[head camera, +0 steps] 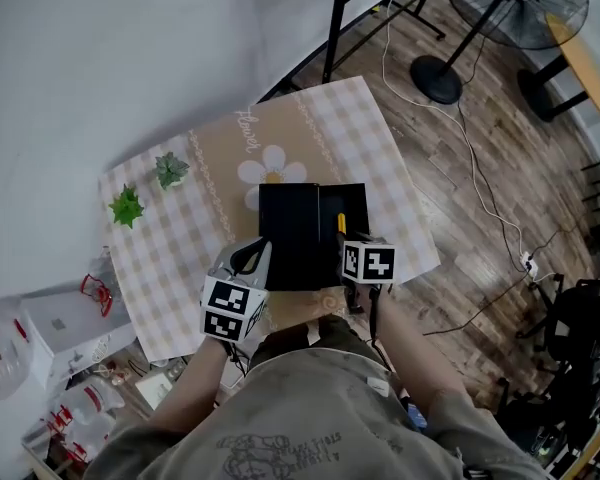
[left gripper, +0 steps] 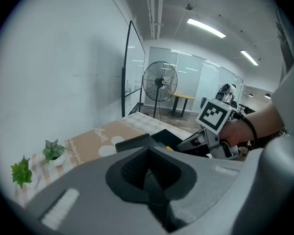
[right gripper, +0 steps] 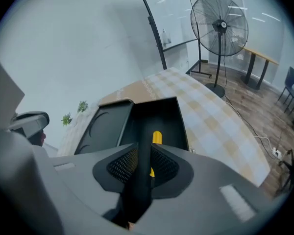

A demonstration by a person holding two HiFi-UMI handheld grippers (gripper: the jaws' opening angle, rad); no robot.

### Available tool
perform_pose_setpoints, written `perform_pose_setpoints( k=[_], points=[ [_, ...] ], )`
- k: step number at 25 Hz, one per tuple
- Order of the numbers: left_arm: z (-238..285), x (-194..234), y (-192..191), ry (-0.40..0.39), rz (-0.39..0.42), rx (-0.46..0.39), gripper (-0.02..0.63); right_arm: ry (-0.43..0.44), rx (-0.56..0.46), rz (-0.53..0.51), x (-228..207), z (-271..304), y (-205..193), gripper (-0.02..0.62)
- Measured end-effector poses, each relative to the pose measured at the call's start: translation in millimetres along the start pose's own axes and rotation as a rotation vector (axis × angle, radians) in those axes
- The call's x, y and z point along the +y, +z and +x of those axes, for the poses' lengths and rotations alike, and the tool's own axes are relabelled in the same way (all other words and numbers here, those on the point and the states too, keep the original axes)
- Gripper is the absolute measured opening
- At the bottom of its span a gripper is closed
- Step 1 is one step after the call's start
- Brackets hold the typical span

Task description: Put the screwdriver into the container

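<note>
A black container (head camera: 352,204) lies open on the checked table, its lid (head camera: 288,234) folded out to the left. The screwdriver (head camera: 341,224) shows as a yellow tip over the tray. In the right gripper view the screwdriver (right gripper: 157,137) pokes out past my right gripper (right gripper: 144,168), whose jaws press on its dark body above the container (right gripper: 159,114). My right gripper (head camera: 348,240) sits at the tray's near edge. My left gripper (head camera: 252,258) is by the lid's near left corner. In the left gripper view the left gripper (left gripper: 147,173) is shut with nothing seen in it.
Two small potted plants (head camera: 127,208) (head camera: 171,170) stand at the table's far left. A standing fan (head camera: 520,3) and a black pole (head camera: 332,23) are on the wooden floor beyond, with cables (head camera: 480,183) to the right. A white box (head camera: 65,323) sits low left.
</note>
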State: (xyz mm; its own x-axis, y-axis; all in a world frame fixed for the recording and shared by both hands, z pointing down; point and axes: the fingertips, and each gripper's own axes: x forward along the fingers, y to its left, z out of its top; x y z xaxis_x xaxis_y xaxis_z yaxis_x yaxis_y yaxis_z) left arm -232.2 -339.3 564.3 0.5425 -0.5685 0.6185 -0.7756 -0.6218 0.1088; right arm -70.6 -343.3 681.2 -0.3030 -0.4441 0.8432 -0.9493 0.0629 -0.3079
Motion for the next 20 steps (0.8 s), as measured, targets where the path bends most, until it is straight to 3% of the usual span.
perform_pose_setpoints(
  k=[5, 12, 16, 20],
  points=[
    [-25.3, 2.1, 36.1, 0.025, 0.017, -0.09, 0.002, 0.068, -0.171, -0.073, 20.9, -60.9, 47.0, 0.083],
    [-73.8, -8.2, 111.7, 0.06, 0.086, -0.279, 0.002, 0.129, -0.451, -0.209, 55.4, -166.9, 108.7, 0.049],
    [-104.6, -19.7, 149.4, 0.089, 0.149, -0.381, 0.002, 0.152, -0.606, -0.272, 74.3, -227.8, 129.3, 0.035],
    [-136.8, -36.6, 183.2, 0.066, 0.15, -0.472, 0.002, 0.204, -0.727, -0.308, 90.9, -278.6, 141.1, 0.028]
  ],
)
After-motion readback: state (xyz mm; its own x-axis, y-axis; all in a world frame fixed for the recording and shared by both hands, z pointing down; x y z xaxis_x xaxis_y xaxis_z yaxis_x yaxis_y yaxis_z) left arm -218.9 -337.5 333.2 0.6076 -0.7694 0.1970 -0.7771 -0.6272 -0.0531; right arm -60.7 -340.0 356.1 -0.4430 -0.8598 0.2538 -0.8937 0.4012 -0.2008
